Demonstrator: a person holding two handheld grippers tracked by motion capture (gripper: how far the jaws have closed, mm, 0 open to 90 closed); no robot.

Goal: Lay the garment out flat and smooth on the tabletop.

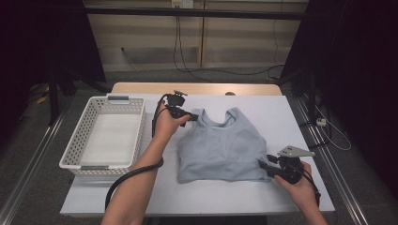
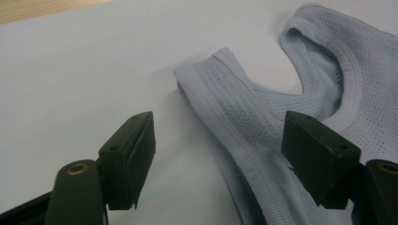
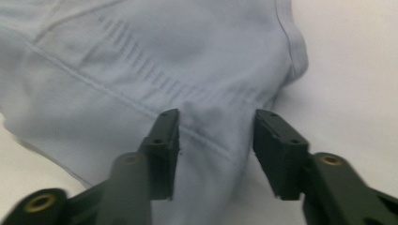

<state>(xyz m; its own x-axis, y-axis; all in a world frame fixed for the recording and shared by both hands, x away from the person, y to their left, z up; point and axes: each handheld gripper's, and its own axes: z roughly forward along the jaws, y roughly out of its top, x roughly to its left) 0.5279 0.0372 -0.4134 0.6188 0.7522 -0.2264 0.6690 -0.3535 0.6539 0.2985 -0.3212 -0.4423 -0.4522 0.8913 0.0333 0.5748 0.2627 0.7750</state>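
A pale blue sleeveless mesh top lies flat on the white table, neckline toward the far side. My left gripper is at its far left shoulder strap. In the left gripper view the gripper is open, the strap lying between the jaws with no pad pressing on it. My right gripper is at the top's near right corner. In the right gripper view that gripper also stands open, over the hem of the top, with cloth under the gap and neither pad touching it.
A white perforated basket with nothing in it stands at the left of the table, close to my left forearm. Bare white table surrounds the top on its right and near sides. Cables hang along the wall beyond the table's far edge.
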